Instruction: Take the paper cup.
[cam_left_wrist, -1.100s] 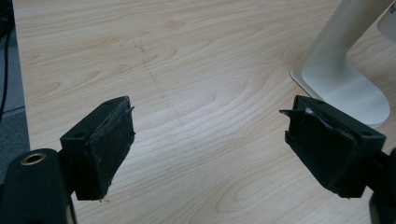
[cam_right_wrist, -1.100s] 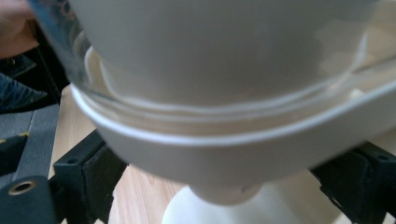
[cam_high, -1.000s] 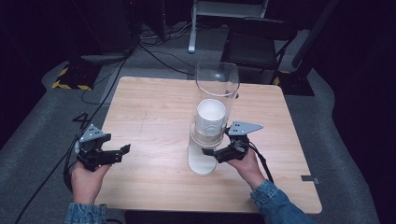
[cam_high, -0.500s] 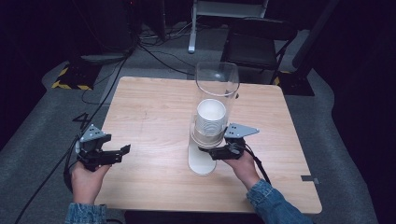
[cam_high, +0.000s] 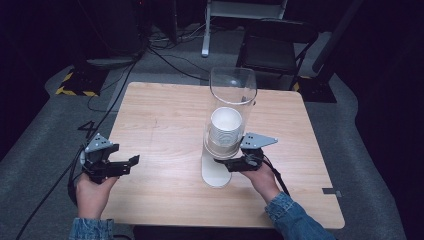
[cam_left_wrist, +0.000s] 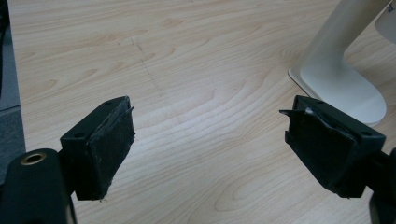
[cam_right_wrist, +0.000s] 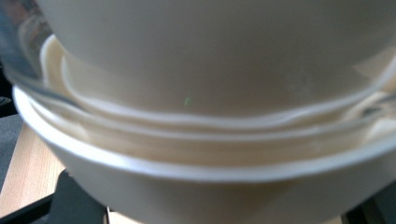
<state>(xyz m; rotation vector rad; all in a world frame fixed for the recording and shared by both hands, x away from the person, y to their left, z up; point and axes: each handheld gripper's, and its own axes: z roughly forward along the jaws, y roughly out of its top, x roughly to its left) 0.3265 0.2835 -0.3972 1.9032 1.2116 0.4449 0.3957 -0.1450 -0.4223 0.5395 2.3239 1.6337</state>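
Reaching: my right tool (cam_high: 226, 163) was at the bottom of the cup dispenser, up against the lowest cup (cam_right_wrist: 196, 186); I could not tell whether its jaws had closed on the rim or merely sat beside it.
Left tool: my left tool (cam_high: 116, 165) hovered wide open over bare counter (cam_high: 160, 125), well apart from the dispenser and holding nothing.
Cups: the cup stack (cam_high: 226, 131) sat inside the clear tube (cam_high: 233, 92), the tube on its white stand (cam_high: 216, 172) near the counter's middle.
Risk, tipping: I judged a sideways pull could rock the tall stand, since nothing braced it.
Risk, doubles: nested rims looked tight in the right gripper view, so two cups might have come away together.
Risk, crush: a hard squeeze could have buckled the thin cup wall.
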